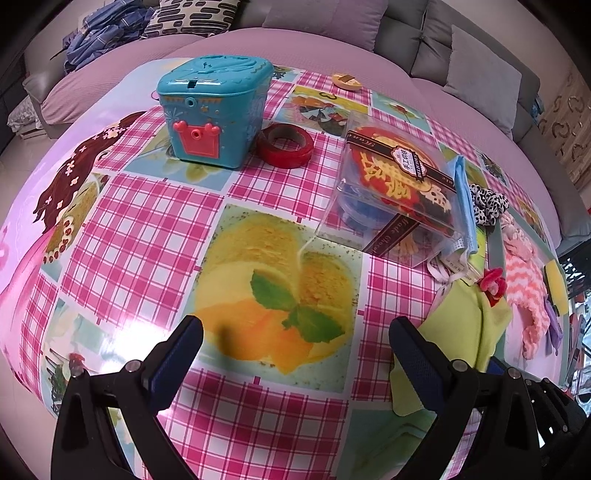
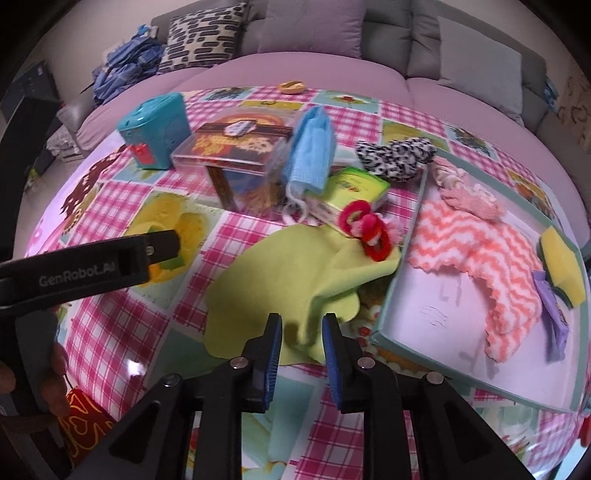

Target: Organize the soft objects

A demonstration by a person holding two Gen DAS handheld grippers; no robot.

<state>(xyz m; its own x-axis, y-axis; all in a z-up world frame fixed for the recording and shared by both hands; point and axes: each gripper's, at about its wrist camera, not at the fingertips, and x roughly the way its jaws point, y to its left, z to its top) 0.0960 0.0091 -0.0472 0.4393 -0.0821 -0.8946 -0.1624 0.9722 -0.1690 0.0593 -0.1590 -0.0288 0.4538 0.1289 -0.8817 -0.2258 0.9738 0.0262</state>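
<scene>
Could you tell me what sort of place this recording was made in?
Most likely a home living room: a grey sofa with cushions stands behind a table in a pink checked tablecloth.

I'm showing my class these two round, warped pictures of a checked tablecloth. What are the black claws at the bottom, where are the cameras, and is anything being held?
No robot here: a person holds a two-finger gripper in each hand, with a wide-angle camera on each looking along its fingers. The left wrist view shows the left gripper wide open over the tablecloth, holding nothing. The right wrist view shows the right gripper with a fold of the yellow-green cloth between its narrowly parted fingers; they do not appear to clamp it. Nearby lie a blue face mask, red hair ties and a shallow tray holding a pink zigzag knit.
</scene>
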